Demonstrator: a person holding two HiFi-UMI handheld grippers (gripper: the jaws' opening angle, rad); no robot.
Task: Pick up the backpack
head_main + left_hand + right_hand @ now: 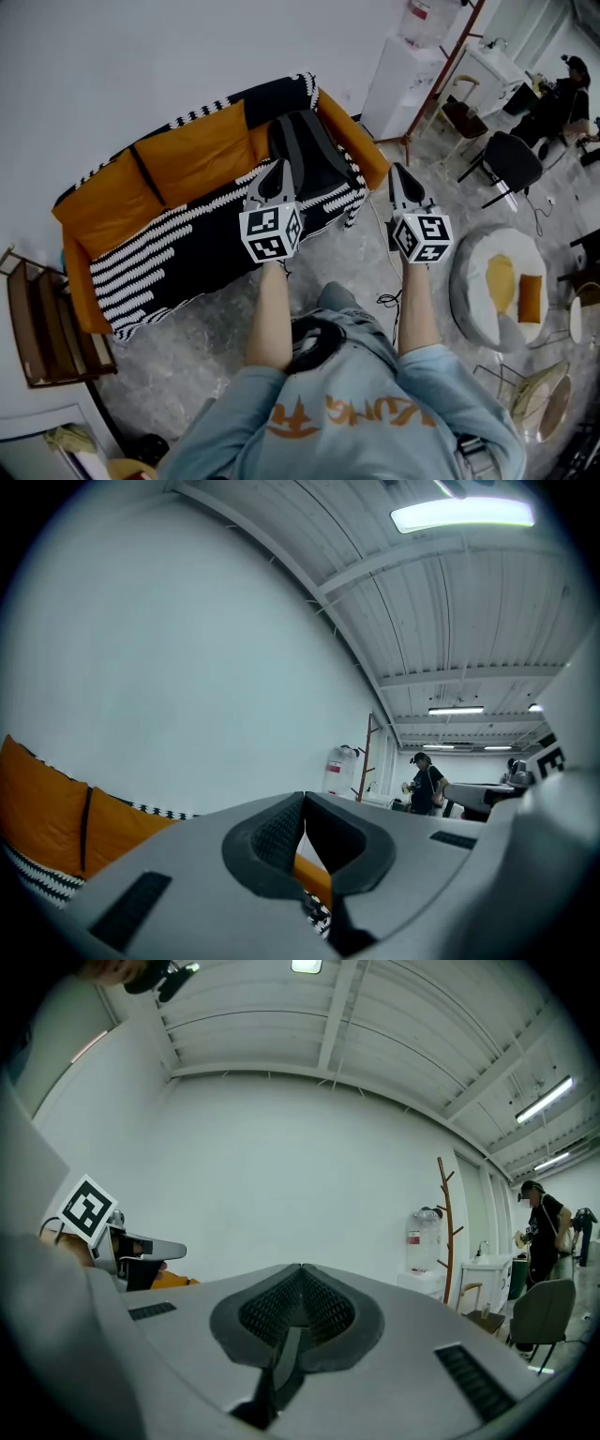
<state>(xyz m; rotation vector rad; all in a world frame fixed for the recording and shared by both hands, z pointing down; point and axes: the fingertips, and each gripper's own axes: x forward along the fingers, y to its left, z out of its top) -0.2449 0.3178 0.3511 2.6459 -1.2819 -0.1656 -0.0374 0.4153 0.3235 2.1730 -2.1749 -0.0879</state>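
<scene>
Black backpack (314, 155) on striped sofa (178, 253); left gripper (280, 166) and right gripper (399, 171) fingers together; sweatshirt lettering (347, 412) unreadable.

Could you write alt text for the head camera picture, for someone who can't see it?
Seen from above, a person holds the left gripper and right gripper, both shut, out toward a dark backpack on an orange sofa draped with a striped throw.

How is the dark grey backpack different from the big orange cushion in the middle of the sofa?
The dark grey fabric backpack is dark; the orange cushion is bright. The backpack is narrow, the cushion much wider. The backpack sits at the striped sofa's right end, the cushion in its middle. Both rest against its back.
</scene>
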